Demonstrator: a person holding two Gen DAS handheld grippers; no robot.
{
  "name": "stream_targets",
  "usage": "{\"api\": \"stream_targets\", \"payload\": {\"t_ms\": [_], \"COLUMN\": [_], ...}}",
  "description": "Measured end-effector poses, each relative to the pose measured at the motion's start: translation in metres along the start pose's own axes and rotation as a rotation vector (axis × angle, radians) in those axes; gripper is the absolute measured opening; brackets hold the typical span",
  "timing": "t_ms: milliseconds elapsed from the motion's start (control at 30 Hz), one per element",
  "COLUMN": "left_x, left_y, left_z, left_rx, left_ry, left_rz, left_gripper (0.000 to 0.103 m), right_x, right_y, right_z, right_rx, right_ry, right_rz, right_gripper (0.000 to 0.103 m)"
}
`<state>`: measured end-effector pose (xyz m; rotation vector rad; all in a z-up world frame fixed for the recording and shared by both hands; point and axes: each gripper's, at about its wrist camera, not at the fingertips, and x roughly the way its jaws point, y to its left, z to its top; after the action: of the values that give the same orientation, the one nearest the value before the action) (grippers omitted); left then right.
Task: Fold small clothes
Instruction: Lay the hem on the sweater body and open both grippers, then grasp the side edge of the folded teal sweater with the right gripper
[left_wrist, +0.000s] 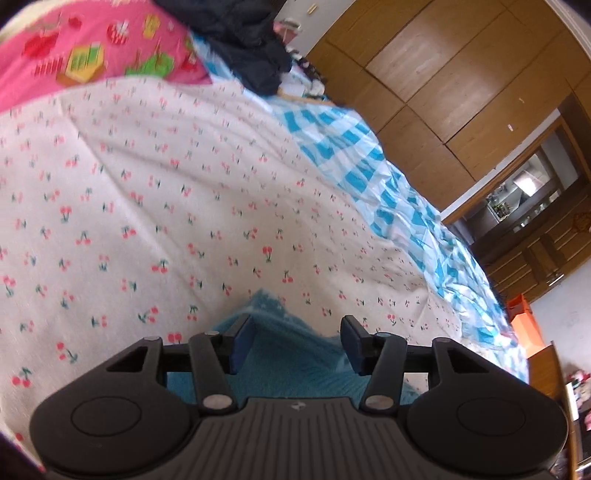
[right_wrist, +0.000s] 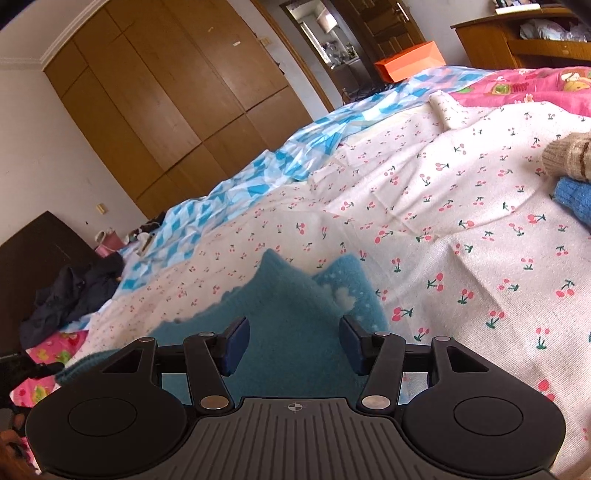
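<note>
Left wrist view: a teal knit garment (left_wrist: 280, 354) lies on the cherry-print sheet (left_wrist: 166, 192), just beneath the left gripper (left_wrist: 295, 343), whose jaws stand spread, pinching nothing. A wardrobe (left_wrist: 443, 81) rises beyond the sheet. Right wrist view: the garment (right_wrist: 291, 295), fuzzy with pale flecks, lies on the sheet (right_wrist: 443, 229) under the right gripper (right_wrist: 293, 341), jaws likewise spread and empty; a wardrobe (right_wrist: 166, 92) stands beyond the sheet.

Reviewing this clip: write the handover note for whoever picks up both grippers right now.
Left gripper: jaws open, nothing gripped, over the teal knit garment.
Right gripper: jaws open, over the same garment, nothing gripped.
The garment lies on the cherry-print sheet. A beige knit and a blue knit lie at the right.
Done: cannot tell how far the fold is.
Left: check the fold, finish it.
</note>
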<state>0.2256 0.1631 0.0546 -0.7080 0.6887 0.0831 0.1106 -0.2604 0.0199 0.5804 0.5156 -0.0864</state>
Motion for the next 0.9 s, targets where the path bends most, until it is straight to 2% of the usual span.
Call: {"api": "stream_targets", "payload": {"t_ms": [33, 133, 267, 400, 433, 500, 533, 633, 767, 833, 900], "left_x": [-0.003, -0.010, -0.015, -0.015, -0.015, -0.015, -0.015, -0.018, -0.028, -0.030, -0.023], "left_y": [-0.004, -0.010, -0.004, 0.013, 0.017, 0.024, 0.026, 0.026, 0.017, 0.011, 0.010], "left_z": [-0.001, -0.005, -0.014, -0.025, -0.028, -0.034, -0.035, -0.037, -0.038, -0.044, -0.051], "left_rx": [0.022, 0.088, 0.141, 0.139, 0.143, 0.150, 0.154, 0.176, 0.210, 0.246, 0.276], "left_ry": [-0.010, -0.015, 0.010, 0.059, 0.066, 0.079, 0.084, 0.081, 0.063, 0.053, 0.061], "left_rz": [-0.001, 0.007, 0.031, 0.038, 0.044, 0.048, 0.047, 0.039, -0.020, -0.036, -0.012], "left_gripper": [0.057, 0.061, 0.063, 0.063, 0.063, 0.063, 0.063, 0.063, 0.064, 0.067, 0.071], "right_x": [-0.001, 0.005, 0.028, 0.053, 0.057, 0.060, 0.060, 0.049, 0.004, -0.006, 0.007], "right_y": [0.000, 0.001, 0.008, 0.019, 0.021, 0.025, 0.028, 0.025, 0.010, 0.002, -0.001], "right_z": [0.002, 0.013, 0.021, 0.020, 0.020, 0.020, 0.020, 0.023, 0.042, 0.043, 0.034], "right_rx": [-0.008, -0.037, -0.089, -0.190, -0.197, -0.213, -0.224, -0.180, -0.048, -0.006, -0.037], "right_ry": [-0.012, -0.014, 0.058, 0.129, 0.142, 0.166, 0.180, 0.186, 0.079, 0.060, 0.080], "right_rz": [-0.003, 0.002, 0.005, -0.045, -0.049, -0.036, -0.030, 0.015, 0.069, 0.087, 0.029], "right_gripper": [0.057, 0.057, 0.057, 0.057, 0.053, 0.030, 0.016, 0.010, 0.009, 0.009, 0.009]}}
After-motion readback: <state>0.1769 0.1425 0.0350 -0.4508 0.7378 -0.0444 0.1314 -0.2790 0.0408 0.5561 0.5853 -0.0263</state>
